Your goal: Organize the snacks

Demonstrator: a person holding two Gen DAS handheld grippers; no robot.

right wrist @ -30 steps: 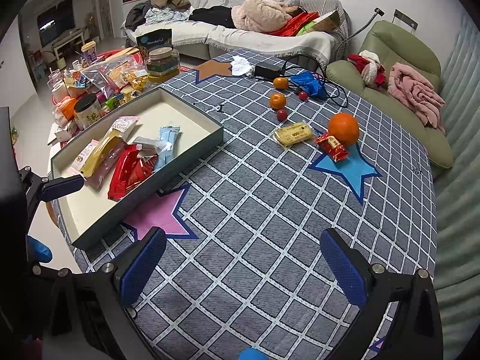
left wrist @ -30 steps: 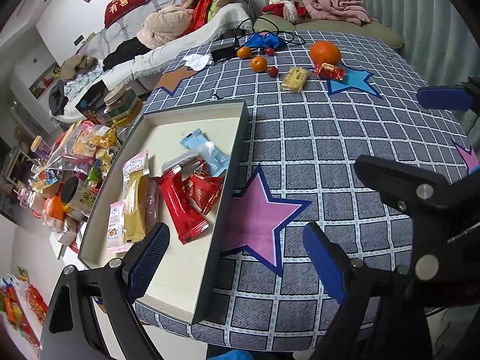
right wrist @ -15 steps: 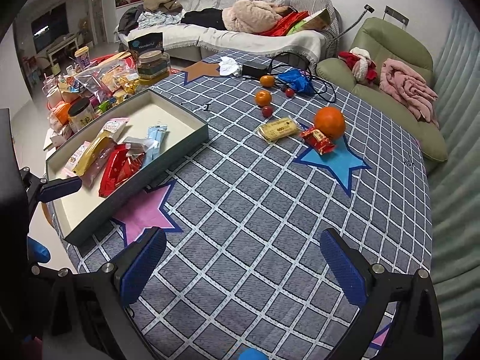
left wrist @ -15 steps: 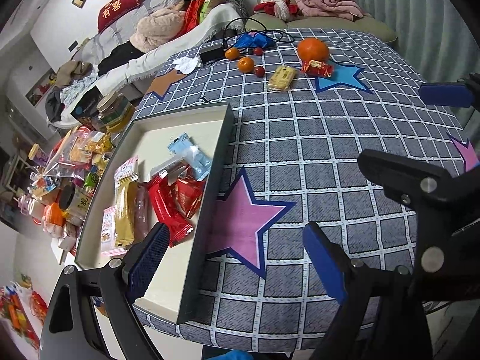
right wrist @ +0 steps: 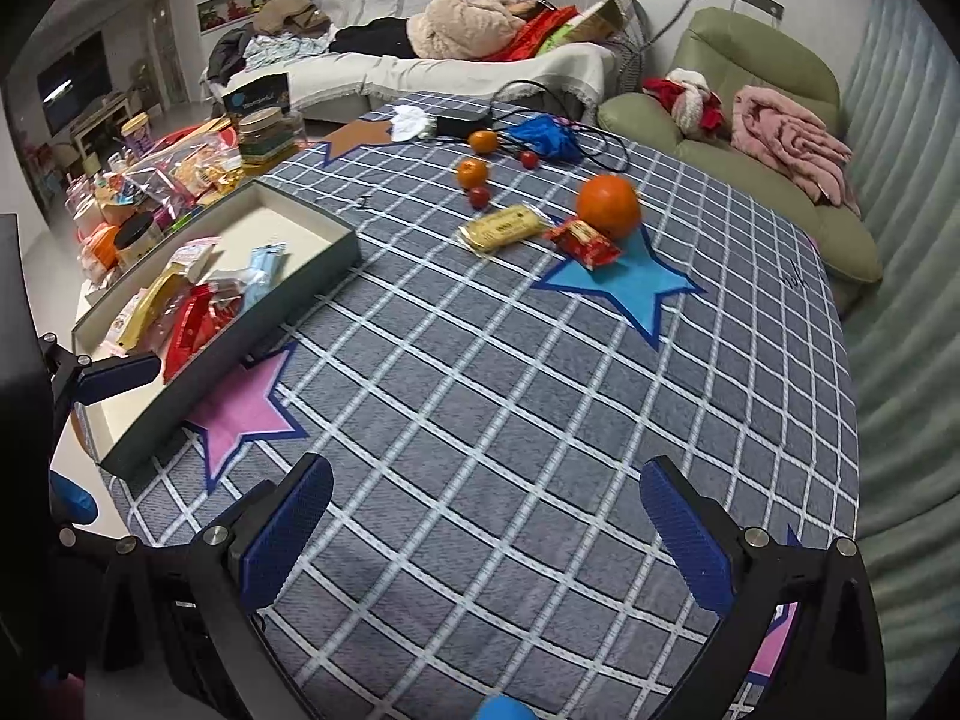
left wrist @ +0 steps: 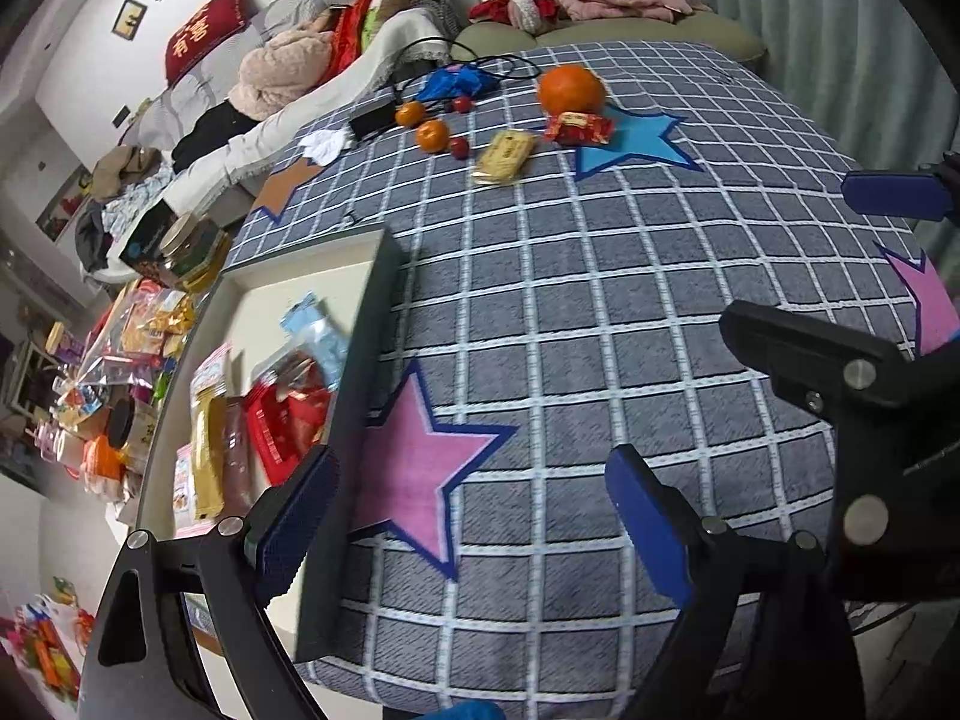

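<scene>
Right wrist view shows us the yellow snack pack (right wrist: 503, 227) and red snack pack (right wrist: 585, 242) touching the orange (right wrist: 608, 204), well apart from the tray (right wrist: 312, 276). Both the right gripper (right wrist: 486, 534) and the left gripper (left wrist: 474, 531) gape empty; we risk nudging the orange rolling.

Woven matt checked tablecloth (right wrist: 510, 396), glossy foil snack wrappers (right wrist: 192, 324), matt tray (right wrist: 282, 306), textured blue pads (right wrist: 288, 534)

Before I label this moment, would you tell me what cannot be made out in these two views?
- Left wrist view: the snacks in the tray are motion-blurred; the left gripper hides the tray's near end.
- Right wrist view: print on the yellow packet and red packet is too small.
- Floor pile: too cluttered.
</scene>
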